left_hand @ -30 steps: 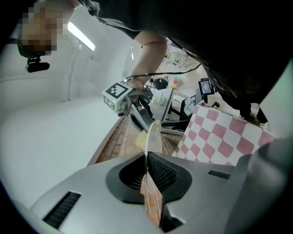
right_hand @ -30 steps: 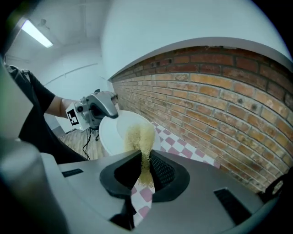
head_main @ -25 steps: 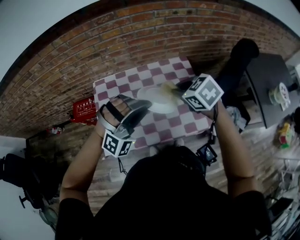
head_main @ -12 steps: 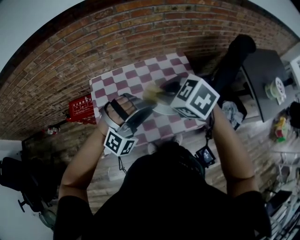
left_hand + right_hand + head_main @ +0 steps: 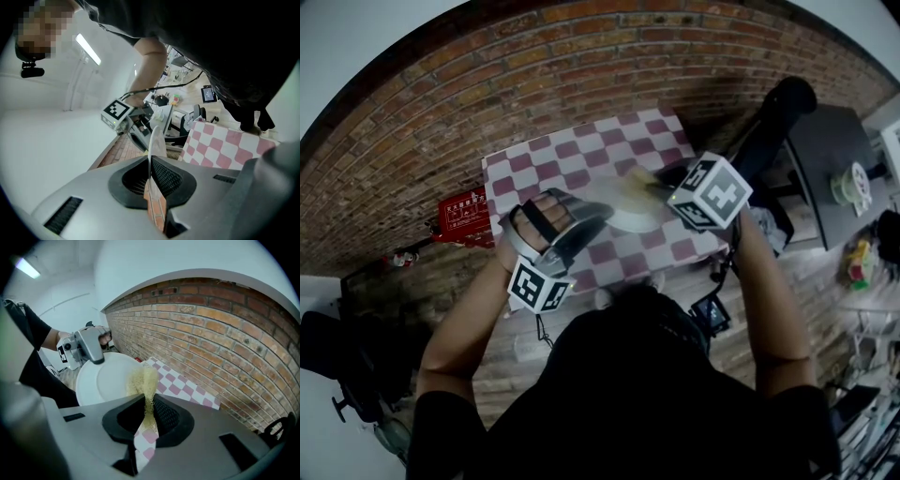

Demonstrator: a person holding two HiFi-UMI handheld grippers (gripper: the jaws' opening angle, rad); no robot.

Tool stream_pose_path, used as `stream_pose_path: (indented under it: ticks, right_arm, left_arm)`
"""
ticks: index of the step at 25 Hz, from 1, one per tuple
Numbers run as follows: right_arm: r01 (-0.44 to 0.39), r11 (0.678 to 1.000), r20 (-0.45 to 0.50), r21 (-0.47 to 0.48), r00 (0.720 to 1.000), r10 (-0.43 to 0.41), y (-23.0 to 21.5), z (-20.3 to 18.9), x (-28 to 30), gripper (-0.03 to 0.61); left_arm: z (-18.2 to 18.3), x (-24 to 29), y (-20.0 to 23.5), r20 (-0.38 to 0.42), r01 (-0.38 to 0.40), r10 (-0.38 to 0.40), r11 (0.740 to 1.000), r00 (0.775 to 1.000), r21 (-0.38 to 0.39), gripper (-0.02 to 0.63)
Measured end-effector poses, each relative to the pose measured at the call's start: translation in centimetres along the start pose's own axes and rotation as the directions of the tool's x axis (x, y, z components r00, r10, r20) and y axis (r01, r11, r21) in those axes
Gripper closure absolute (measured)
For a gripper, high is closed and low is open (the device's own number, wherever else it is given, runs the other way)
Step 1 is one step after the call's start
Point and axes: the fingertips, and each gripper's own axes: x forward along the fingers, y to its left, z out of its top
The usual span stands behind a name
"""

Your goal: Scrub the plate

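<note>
A white plate [image 5: 630,211] is held up over the checkered table [image 5: 546,159]. My left gripper [image 5: 596,215] is shut on its near-left rim; in the left gripper view the plate [image 5: 156,137] runs edge-on between the jaws of the left gripper [image 5: 150,182]. My right gripper [image 5: 664,184] is shut on a pale yellow mesh scrubber [image 5: 641,177]. In the right gripper view the scrubber [image 5: 143,379] sticks out of the right gripper [image 5: 149,417] and lies against the right part of the plate's face [image 5: 104,378]. The left gripper [image 5: 87,347] clamps the plate's top left rim there.
A brick wall [image 5: 581,66] stands behind the table. A red box [image 5: 466,216] sits left of the table on the floor. A black chair [image 5: 776,117] and a dark side table [image 5: 834,155] with small items stand to the right.
The right gripper swept the scrubber left across the plate, then back to the right. The left gripper and the plate stayed almost still.
</note>
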Motion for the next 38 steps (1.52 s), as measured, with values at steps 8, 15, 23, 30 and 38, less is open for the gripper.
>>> stream_pose_path:
  ticks: [8,15,23,30,38]
  right_arm:
    - [0.002,0.997,0.041,-0.071,0.999,0.001,1.3,4.2,2.4,0.529]
    - [-0.052,0.995,0.101,-0.082,0.993,0.060,3.9,5.8,1.8,0.529]
    - [-0.033,0.998,0.084,0.049,0.996,0.029,1.6,1.2,2.4,0.529]
    - [0.055,0.979,0.099,0.197,0.992,-0.076,-1.3,-3.2,3.6,0.528]
    - [0.120,0.939,0.136,0.323,0.976,-0.171,-3.9,-7.2,4.8,0.528]
  left_arm:
    - [0.5,0.6,-0.4,0.026,0.018,-0.018,1.000,1.000,-0.008,0.592]
    - [-2.3,0.7,-1.5,-0.015,0.032,-0.033,0.996,0.999,-0.087,0.594]
    - [-5.7,1.2,-5.0,-0.059,0.064,-0.094,0.919,0.994,-0.390,0.595]
    - [-8.0,2.7,-8.9,-0.068,0.054,-0.143,0.708,0.987,-0.705,0.595]
    - [-10.5,5.2,-11.3,-0.046,-0.006,-0.143,0.264,0.989,-0.965,0.595]
